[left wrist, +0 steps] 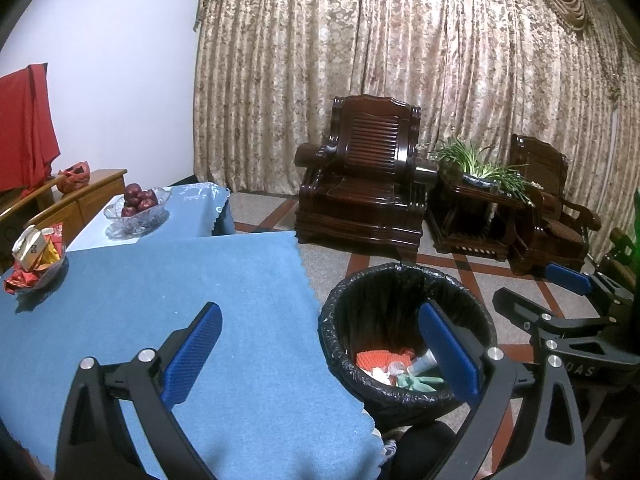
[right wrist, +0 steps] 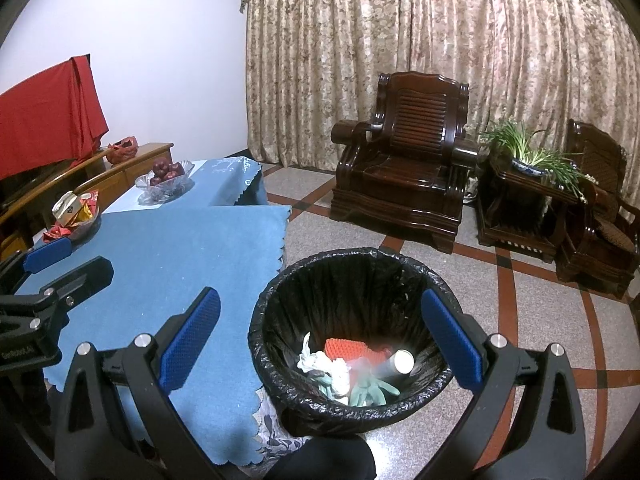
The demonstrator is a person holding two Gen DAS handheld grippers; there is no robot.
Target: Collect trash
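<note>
The left gripper [left wrist: 320, 354], black with 2 blue-padded fingers, is raised and tilted down over the near edge of the blue cloth-covered table [left wrist: 168, 304], its jaws spread wide and holding nothing. The right gripper [right wrist: 320, 342] is held the same way, wide open and empty, above the round bin lined with a black plastic bag [right wrist: 348, 272] on the tiled floor.

Below and between the right gripper's fingers, the trash lies at the bottom of the bin: an orange mesh-textured piece [right wrist: 346, 348], crumpled white paper [right wrist: 324, 362], a pale green glove [right wrist: 370, 390] and a blurred whitish tube [right wrist: 390, 364], which is hard to make out. From the left wrist view the right finger covers part of this heap.

Far ahead-left of both grippers, a dish of red and gold wrappers [left wrist: 34, 258] sits on the table
</note>
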